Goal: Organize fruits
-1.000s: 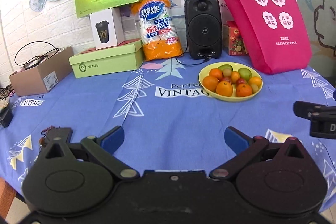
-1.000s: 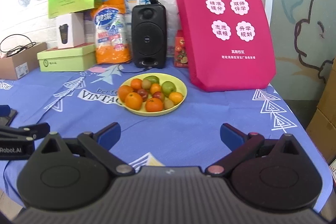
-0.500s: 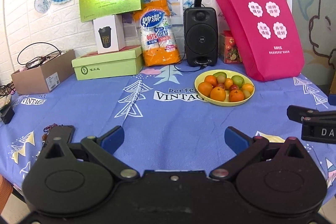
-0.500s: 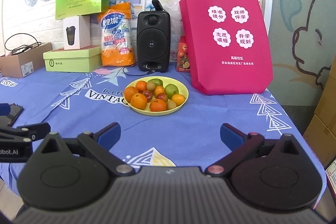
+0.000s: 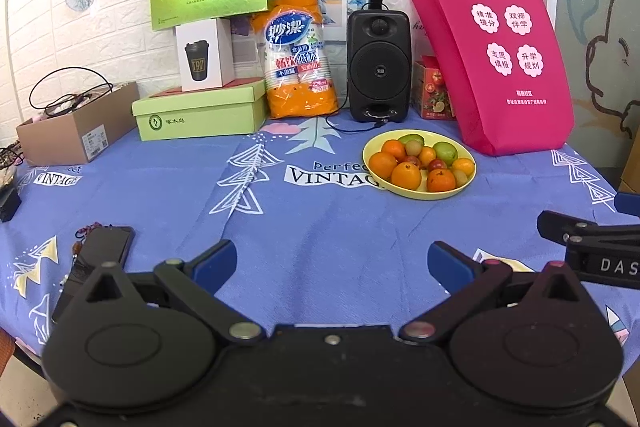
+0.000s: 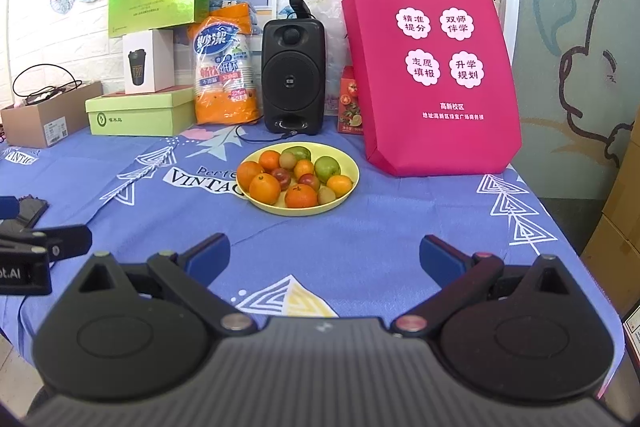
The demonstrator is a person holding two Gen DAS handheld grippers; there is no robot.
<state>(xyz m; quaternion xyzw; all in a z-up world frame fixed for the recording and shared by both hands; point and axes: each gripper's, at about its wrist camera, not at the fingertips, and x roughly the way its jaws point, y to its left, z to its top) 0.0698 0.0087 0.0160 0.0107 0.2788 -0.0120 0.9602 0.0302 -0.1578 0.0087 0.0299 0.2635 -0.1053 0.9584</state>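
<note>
A yellow plate (image 5: 416, 193) (image 6: 344, 157) sits on the blue tablecloth, right of centre. It holds several fruits: oranges (image 5: 406, 175) (image 6: 265, 188), green fruits (image 5: 445, 153) (image 6: 327, 168) and small red ones (image 6: 281, 176). My left gripper (image 5: 331, 263) is open and empty, held above the near part of the table, well short of the plate. My right gripper (image 6: 325, 254) is open and empty too, in front of the plate. Each gripper's side shows at the edge of the other's view.
A pink tote bag (image 5: 496, 63) (image 6: 432, 67) stands right of the plate. A black speaker (image 5: 379, 65) (image 6: 293, 75), a pack of paper cups (image 5: 298, 59), green boxes (image 5: 200, 113) and a cardboard box (image 5: 76, 131) line the back. A phone (image 5: 104, 247) lies near left.
Both grippers have pulled back and risen a little, so the plate and the back row look further off. Both stay open and empty.
</note>
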